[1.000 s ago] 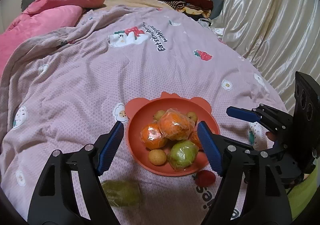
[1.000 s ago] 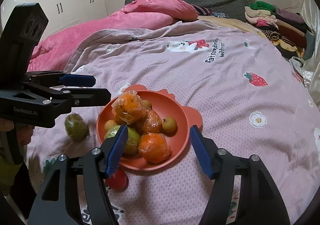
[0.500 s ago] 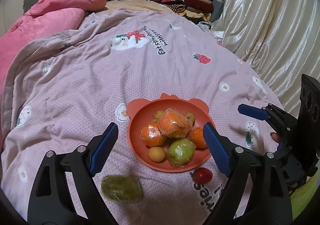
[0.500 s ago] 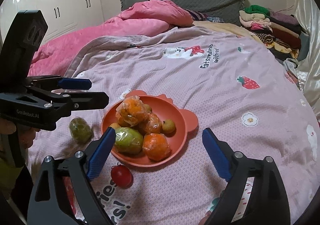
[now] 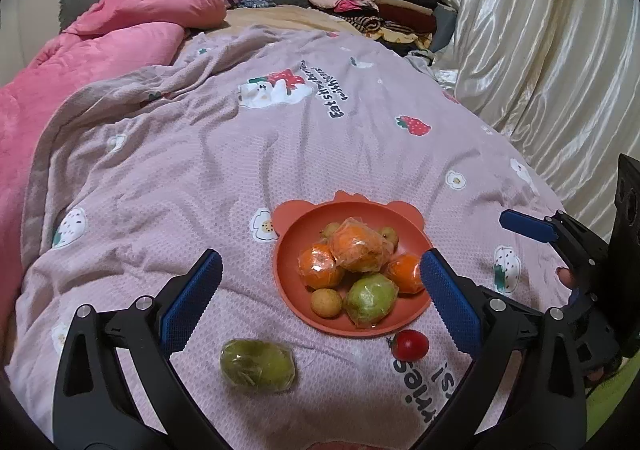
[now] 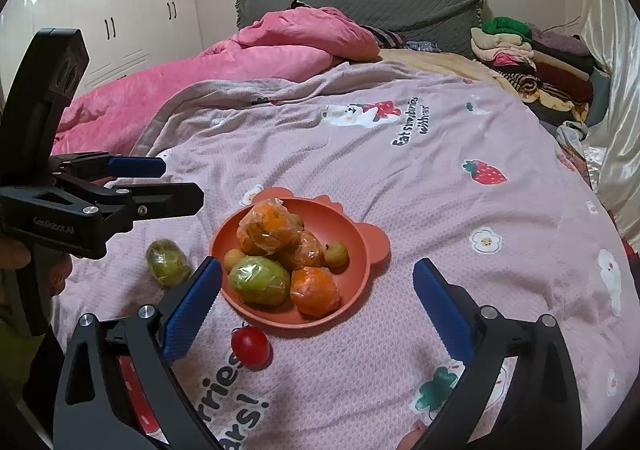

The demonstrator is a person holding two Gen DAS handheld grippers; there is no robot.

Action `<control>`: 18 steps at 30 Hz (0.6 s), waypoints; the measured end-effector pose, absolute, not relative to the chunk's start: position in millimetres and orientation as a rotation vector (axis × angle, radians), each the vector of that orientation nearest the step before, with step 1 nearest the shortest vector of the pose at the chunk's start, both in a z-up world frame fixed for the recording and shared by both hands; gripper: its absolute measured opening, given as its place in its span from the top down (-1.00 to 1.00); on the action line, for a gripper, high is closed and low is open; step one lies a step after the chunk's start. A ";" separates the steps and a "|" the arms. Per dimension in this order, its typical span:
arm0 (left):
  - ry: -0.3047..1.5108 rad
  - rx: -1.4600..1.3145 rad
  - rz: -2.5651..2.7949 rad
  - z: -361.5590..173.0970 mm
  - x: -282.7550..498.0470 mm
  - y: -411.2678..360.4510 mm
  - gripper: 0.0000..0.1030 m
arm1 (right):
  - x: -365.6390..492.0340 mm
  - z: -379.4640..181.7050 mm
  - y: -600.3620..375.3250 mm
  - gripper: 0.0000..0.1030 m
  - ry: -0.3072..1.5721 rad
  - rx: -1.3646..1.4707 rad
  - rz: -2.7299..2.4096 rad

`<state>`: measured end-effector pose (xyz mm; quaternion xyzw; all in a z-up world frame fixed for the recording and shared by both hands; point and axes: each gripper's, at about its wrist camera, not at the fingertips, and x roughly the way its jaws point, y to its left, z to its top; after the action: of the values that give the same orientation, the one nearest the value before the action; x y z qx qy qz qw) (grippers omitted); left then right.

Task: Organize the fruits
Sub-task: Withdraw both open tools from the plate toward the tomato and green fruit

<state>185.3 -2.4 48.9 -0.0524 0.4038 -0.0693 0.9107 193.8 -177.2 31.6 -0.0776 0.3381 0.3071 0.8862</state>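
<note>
1. Jaws on both tools have just been opening and now stand wide, with nothing between them: the left gripper frames bare bedspread and the near rim of the plate, while the right gripper frames the plate's near edge.

2. Two fruits lie loose on the bedspread, off the orange plate, which already carries wrapped oranges, a wrapped green fruit and some small yellow-green ones.

3. One is a film-wrapped green fruit. In the left wrist view it sits just below and a little left of the centre of the jaws, close in front of the left tool, with its long axis running roughly across the opening.

4. From the right wrist view, that same fruit lies beyond the right tool's left finger, under the left tool, so the left hand is the nearer one for it.

5. The other is a small red tomato, just off the plate's near rim. It sits low between the right tool's fingers, nearer the left one, and it is round, so no axis matters.

6. My judgement: each hand takes its nearer fruit, and the short lift to the plate runs forward and slightly inward.
</note>
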 end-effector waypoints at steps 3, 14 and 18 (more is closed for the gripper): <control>0.826 -0.108 -0.139 52.1 181.3 -1.3 -0.81 | 190.7 35.1 -177.4 -0.88 0.697 -0.162 0.635; 0.806 -0.102 -0.133 61.5 165.7 0.7 -0.81 | 175.8 46.9 -179.1 -0.91 0.682 -0.165 0.625; 0.797 -0.103 -0.131 64.3 159.4 2.3 -0.81 | 169.0 50.8 -179.6 -0.91 0.674 -0.169 0.622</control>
<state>159.4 2.3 64.3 -0.0503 0.3876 -0.0636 0.9183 169.0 -179.6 50.8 -0.0817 0.3249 0.2998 0.8932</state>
